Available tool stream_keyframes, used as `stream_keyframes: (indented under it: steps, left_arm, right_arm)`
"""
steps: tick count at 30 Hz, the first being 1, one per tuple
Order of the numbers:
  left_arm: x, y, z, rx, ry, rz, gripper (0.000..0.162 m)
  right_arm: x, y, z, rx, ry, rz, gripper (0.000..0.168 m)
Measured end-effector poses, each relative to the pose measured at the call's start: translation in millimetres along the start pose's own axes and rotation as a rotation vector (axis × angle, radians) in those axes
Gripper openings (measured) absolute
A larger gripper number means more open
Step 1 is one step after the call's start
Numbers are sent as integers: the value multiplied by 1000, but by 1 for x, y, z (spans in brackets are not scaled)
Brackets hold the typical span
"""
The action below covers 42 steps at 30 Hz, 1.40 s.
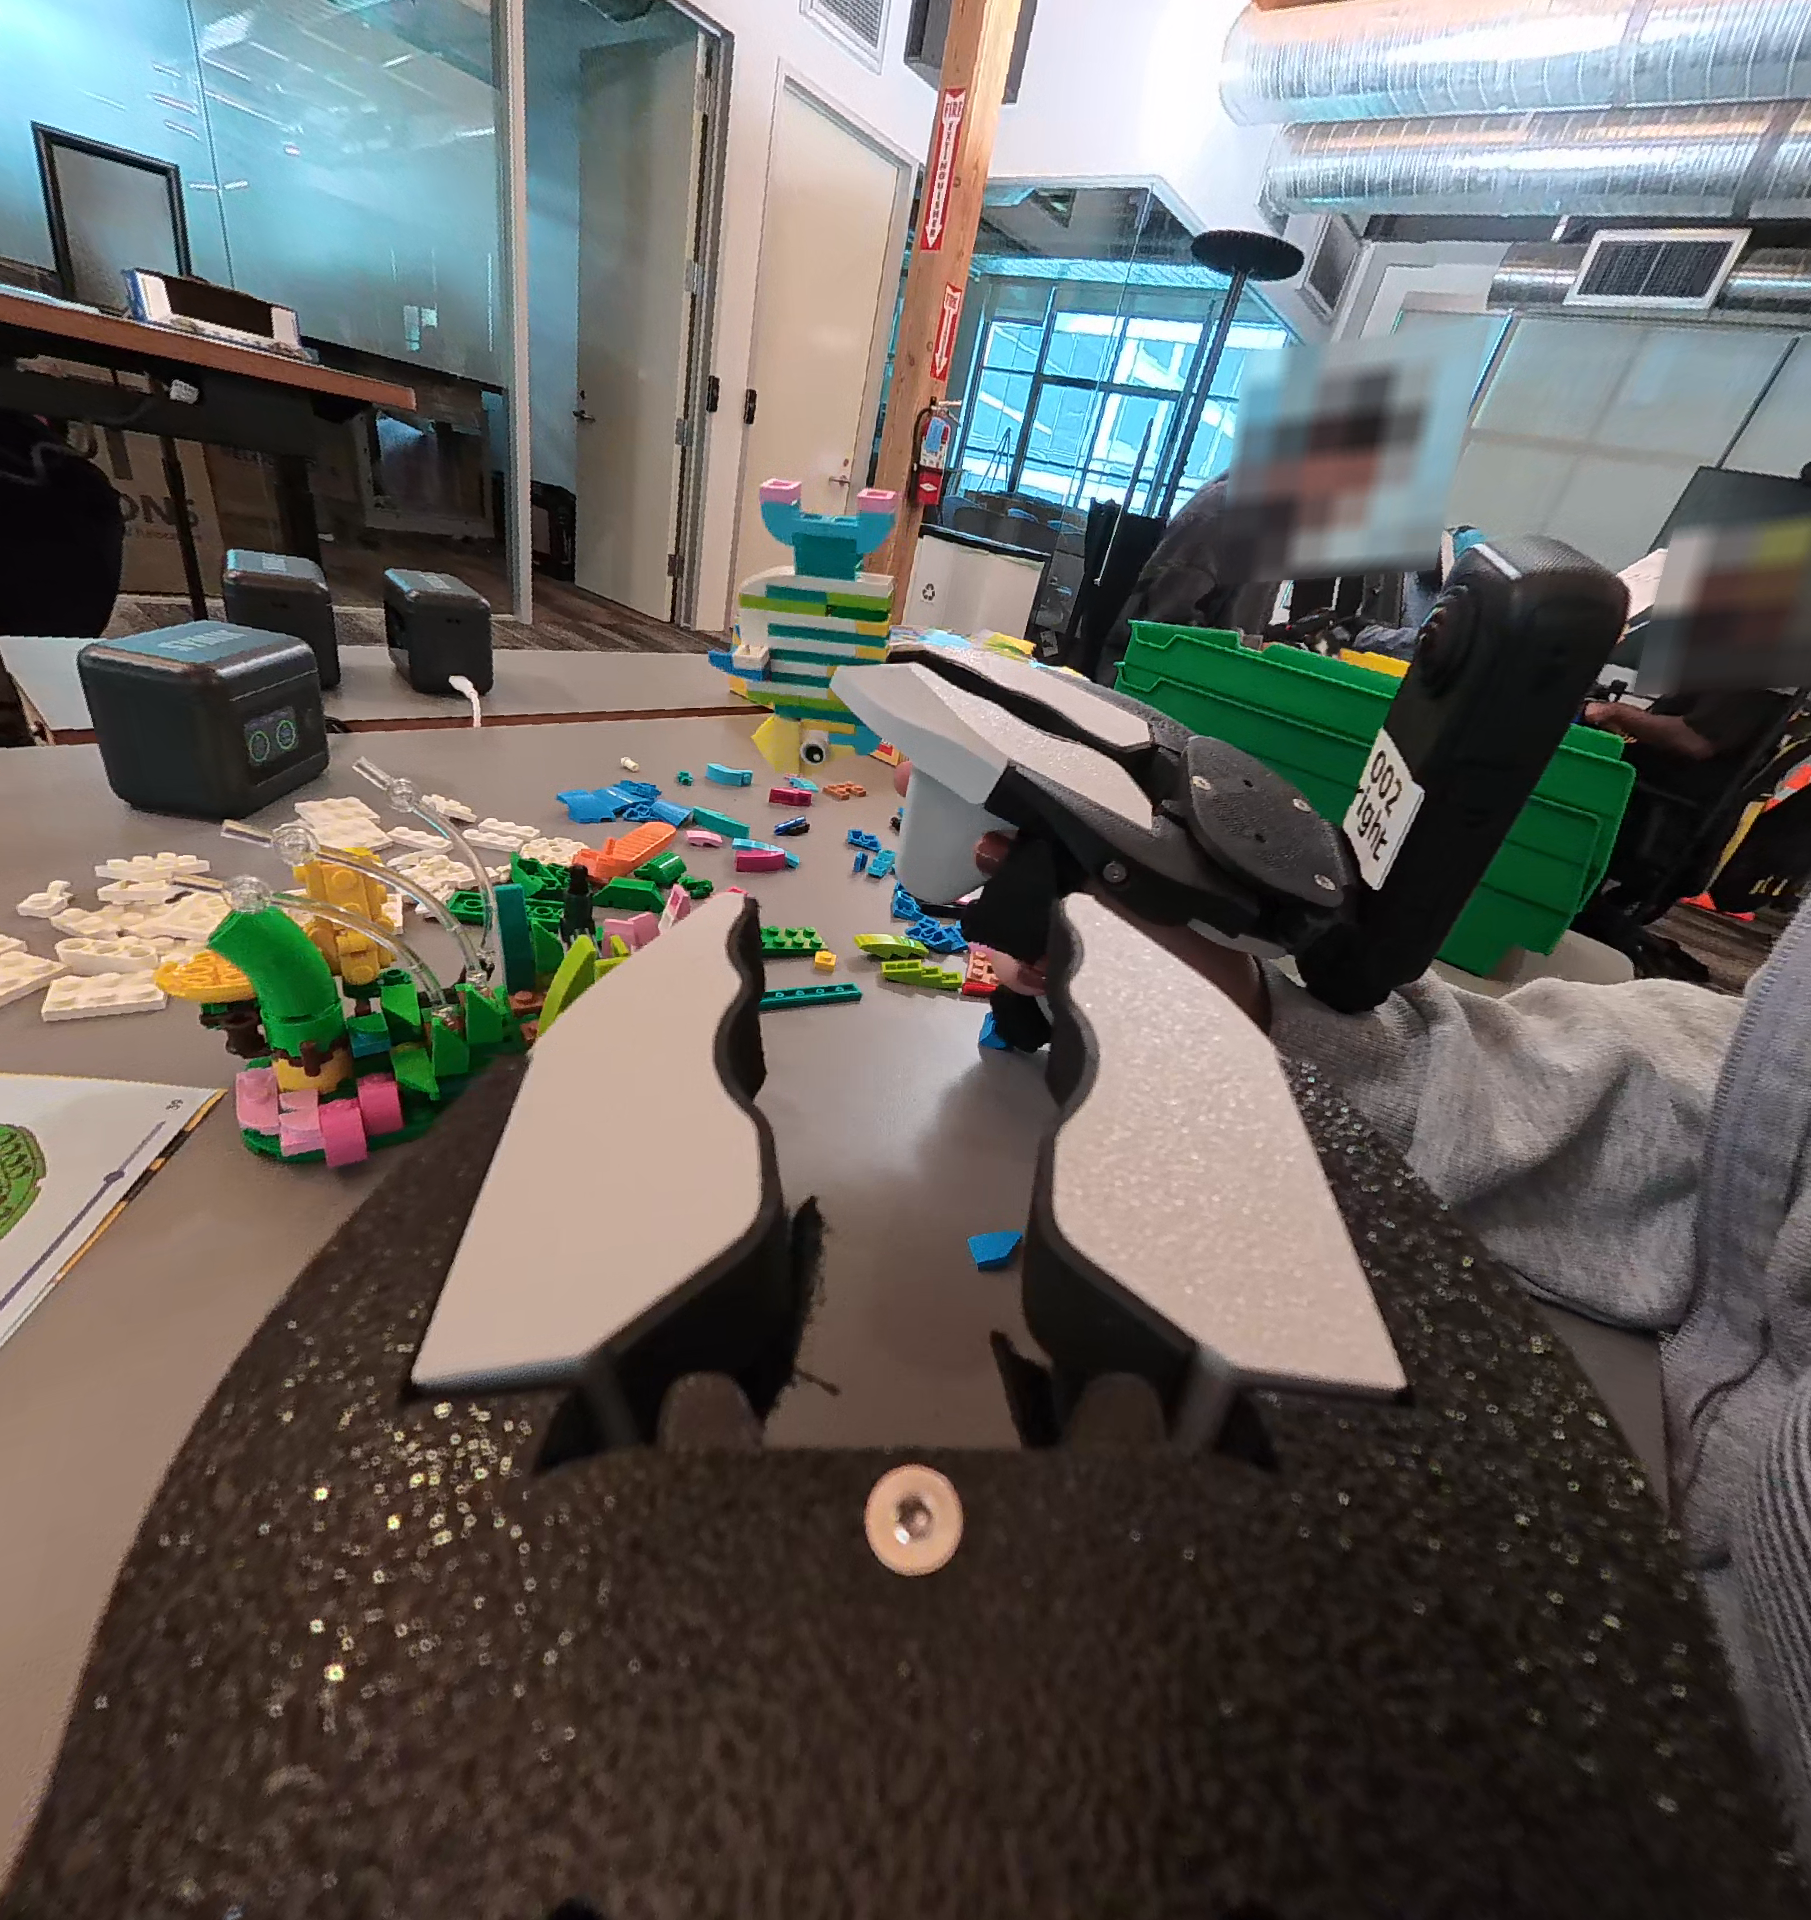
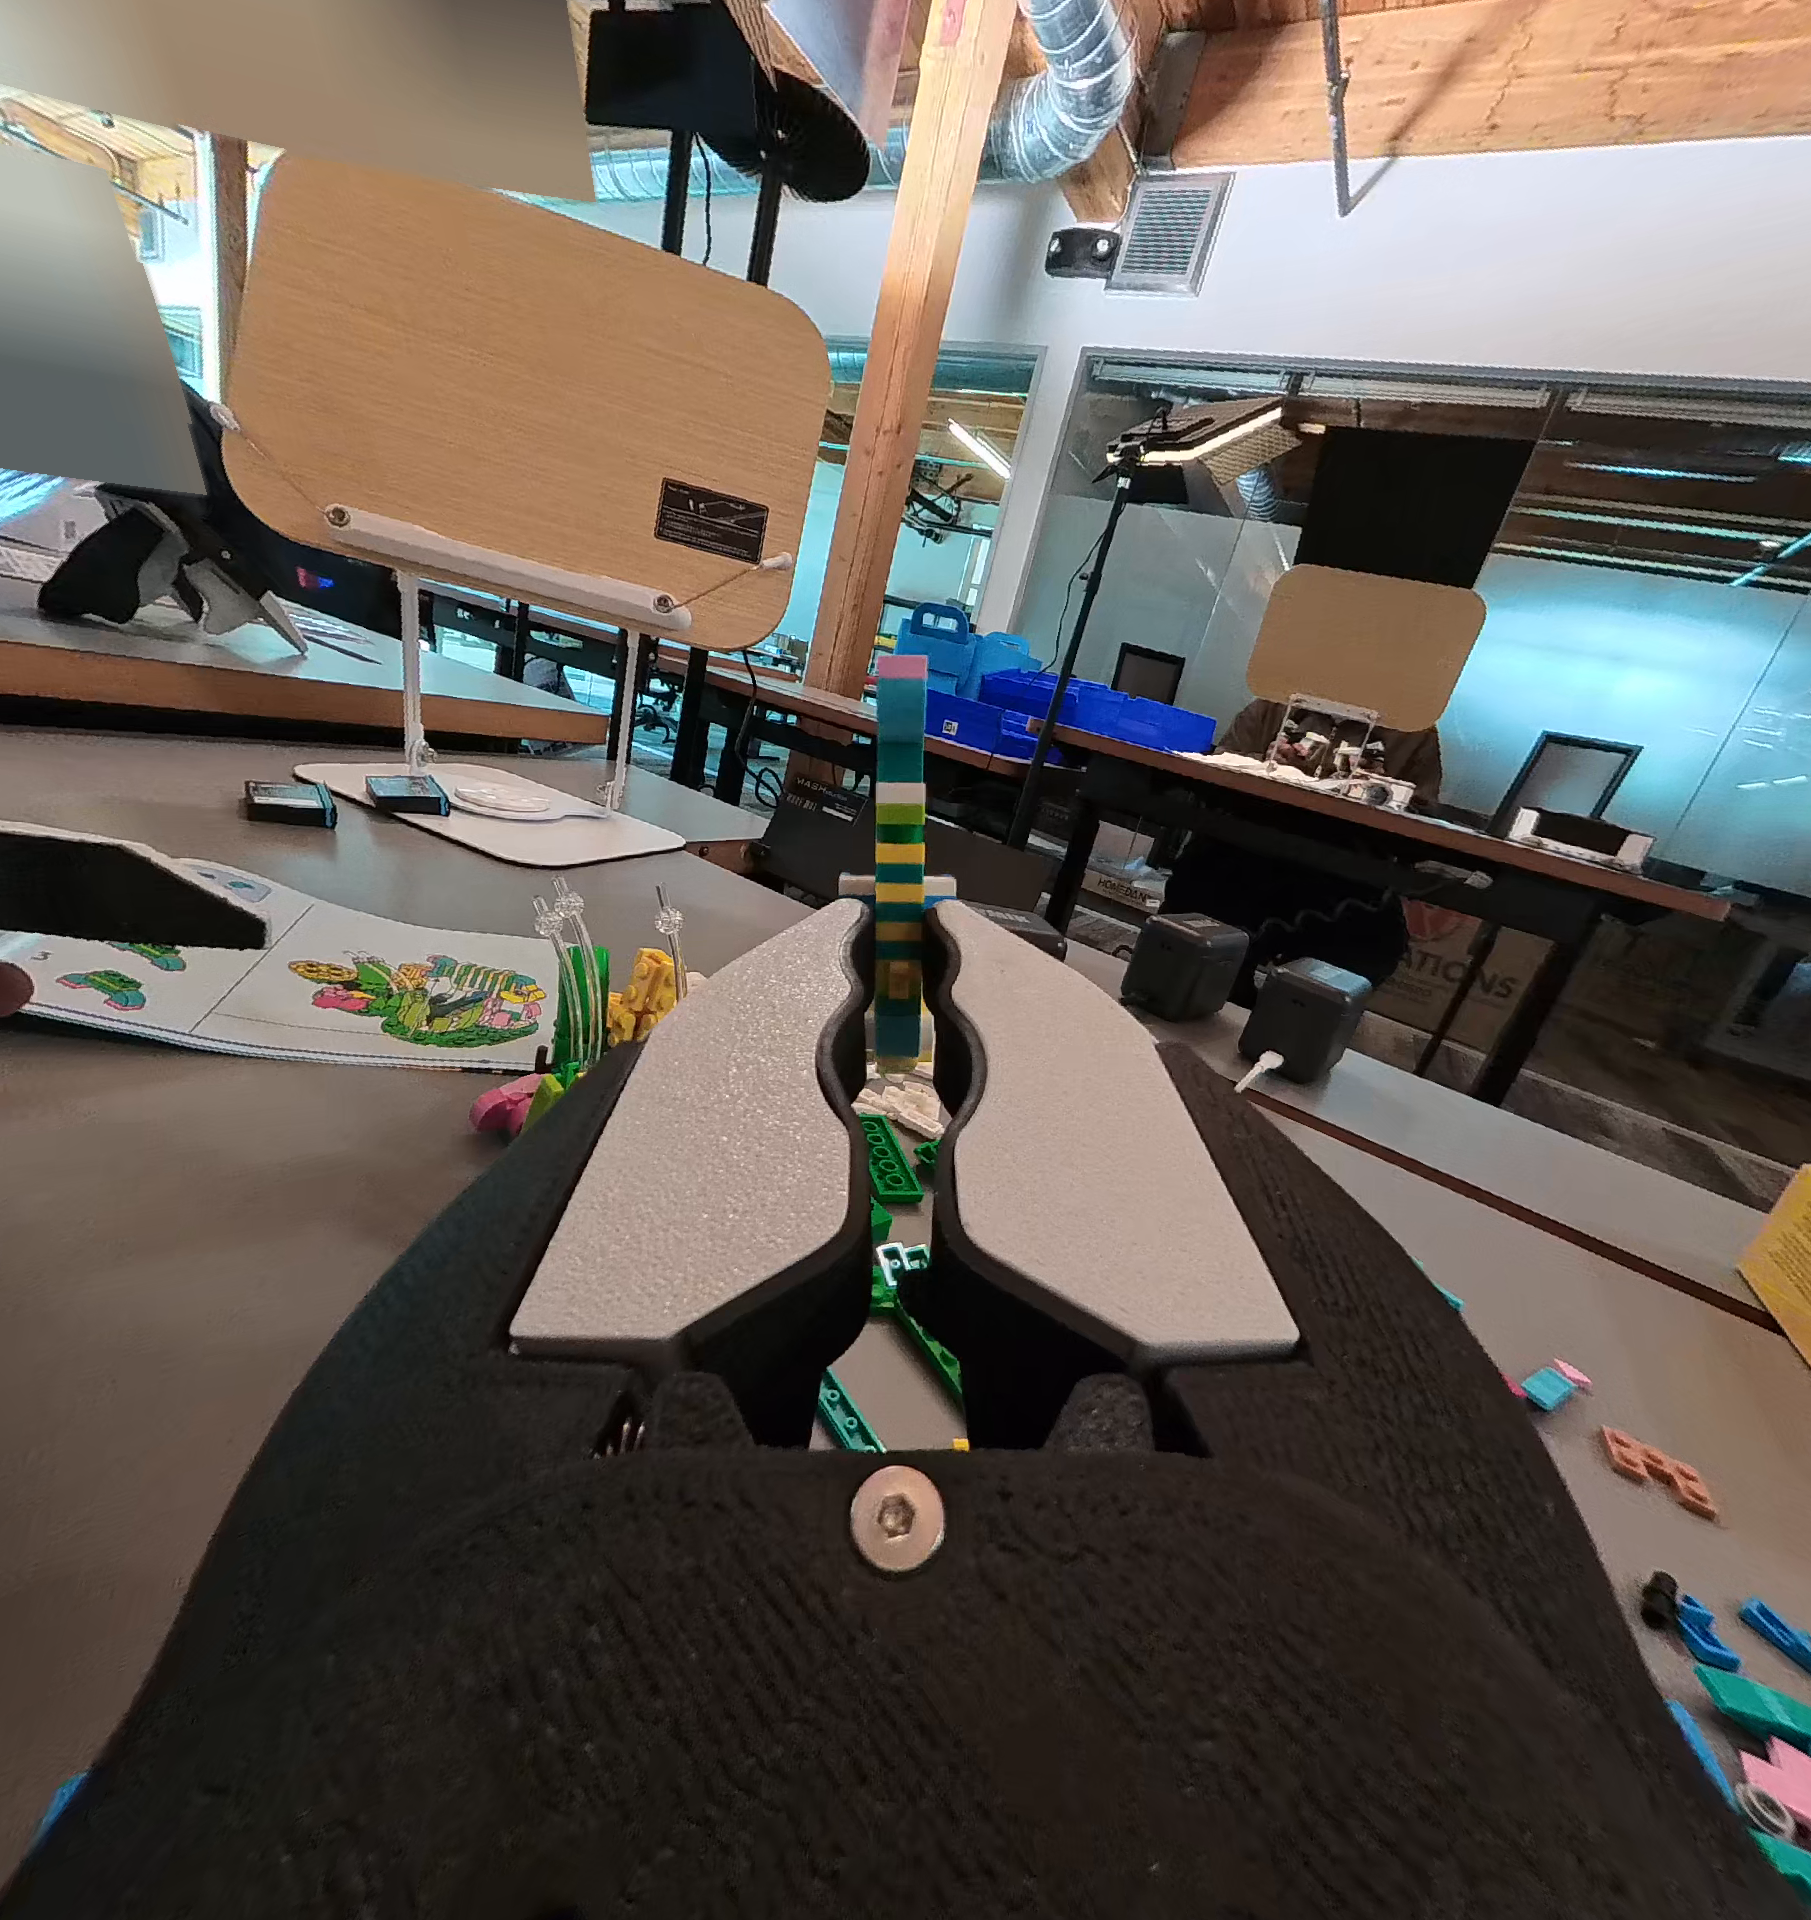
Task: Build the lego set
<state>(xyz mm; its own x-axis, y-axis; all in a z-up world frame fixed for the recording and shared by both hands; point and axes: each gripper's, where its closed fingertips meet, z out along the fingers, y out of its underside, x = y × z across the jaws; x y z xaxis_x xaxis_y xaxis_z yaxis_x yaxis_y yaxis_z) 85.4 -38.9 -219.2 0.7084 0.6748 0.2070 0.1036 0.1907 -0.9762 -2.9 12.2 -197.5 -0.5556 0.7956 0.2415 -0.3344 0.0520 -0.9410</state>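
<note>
Between the right gripper [image 2: 899, 961] fingers stands a striped teal, white, green and yellow brick fish [image 2: 901, 831], clamped upright. Left gripper [image 1: 901, 935] gapes wide, empty.

Bright, even daylight; fisheye-warped edges.

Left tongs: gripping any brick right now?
No. The left tongs stand open over bare table, nothing between the fingers.
</note>
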Motion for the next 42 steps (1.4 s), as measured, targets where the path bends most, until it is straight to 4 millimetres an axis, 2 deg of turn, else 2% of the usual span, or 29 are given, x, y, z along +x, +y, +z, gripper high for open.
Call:
stream_keyframes:
  steps: [3,6,11,23,42]
  left_arm:
    - [0,0,0,0,0,0,51]
    - [0,0,0,0,0,-2,51]
    - [1,0,0,-1,2,5,50]
    - [1,0,0,-3,6,12,48]
    - [2,1,0,-6,11,13,47]
  right_arm:
    - [0,1,1,-9,-3,24,6]
    - [2,0,0,-8,-29,121,6]
    - [12,3,0,-17,-14,219,6]
    - [3,2,1,-13,-41,151,6]
    - [1,3,1,-19,-52,161,6]
